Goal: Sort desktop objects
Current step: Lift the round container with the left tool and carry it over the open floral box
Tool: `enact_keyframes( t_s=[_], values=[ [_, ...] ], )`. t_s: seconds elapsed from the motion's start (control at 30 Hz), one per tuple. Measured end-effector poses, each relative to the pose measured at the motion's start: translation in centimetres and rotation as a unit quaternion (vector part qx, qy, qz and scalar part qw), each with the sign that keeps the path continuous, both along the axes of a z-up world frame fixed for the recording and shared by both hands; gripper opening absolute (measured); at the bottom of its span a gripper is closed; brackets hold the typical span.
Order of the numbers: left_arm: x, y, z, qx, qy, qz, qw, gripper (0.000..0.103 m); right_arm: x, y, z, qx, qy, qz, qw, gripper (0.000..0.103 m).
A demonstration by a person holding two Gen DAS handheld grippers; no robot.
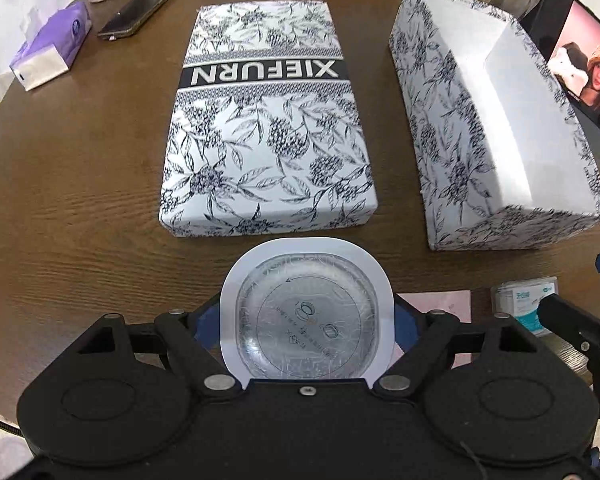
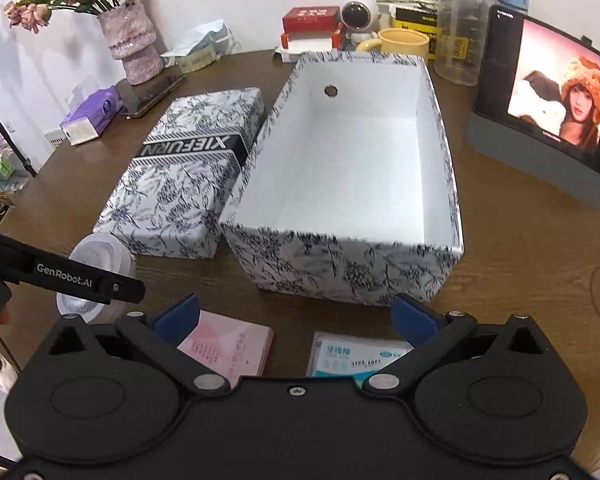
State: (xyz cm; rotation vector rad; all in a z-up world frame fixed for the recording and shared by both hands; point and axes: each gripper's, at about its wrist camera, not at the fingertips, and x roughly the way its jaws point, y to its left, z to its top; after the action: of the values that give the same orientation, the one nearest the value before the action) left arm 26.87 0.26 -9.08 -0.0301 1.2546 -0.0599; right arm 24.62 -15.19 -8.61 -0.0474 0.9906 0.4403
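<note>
My left gripper (image 1: 306, 316) is shut on a white rounded container (image 1: 306, 276) with a clear foil lid, held low over the brown table in front of the floral box lid (image 1: 268, 120). From the right wrist the same container (image 2: 100, 260) shows at the left. My right gripper (image 2: 296, 316) is open with nothing between its blue fingers (image 2: 180, 314). It hovers over a pink booklet (image 2: 228, 348) and a cotton swab pack (image 2: 352, 356). Just beyond stands the open floral box (image 2: 340, 272), white and bare inside.
A tablet (image 2: 548, 96) playing video stands at the right. Along the back are a vase of flowers (image 2: 134, 44), a phone (image 1: 140, 10), a purple tissue pack (image 1: 52, 46), a yellow mug (image 2: 400, 42), a clear jar (image 2: 464, 24) and a red box (image 2: 310, 18).
</note>
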Motion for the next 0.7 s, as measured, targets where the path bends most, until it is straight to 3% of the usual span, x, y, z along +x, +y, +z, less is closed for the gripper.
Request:
enact_keyframes(
  t_s=[0.33, 0.7],
  values=[
    [0.3, -1.9, 2.9, 0.002, -0.03, 0.04, 0.9988, 0.08, 2.6, -1.2, 1.3, 0.021, -0.005, 0.055, 0.998, 0.103],
    [3.5, -5.9, 8.3, -0.013, -0.076, 0.036, 0.9964, 0.08, 6.4, -3.1, 3.3, 0.044, -0.023, 0.103, 0.993, 0.103]
  ],
)
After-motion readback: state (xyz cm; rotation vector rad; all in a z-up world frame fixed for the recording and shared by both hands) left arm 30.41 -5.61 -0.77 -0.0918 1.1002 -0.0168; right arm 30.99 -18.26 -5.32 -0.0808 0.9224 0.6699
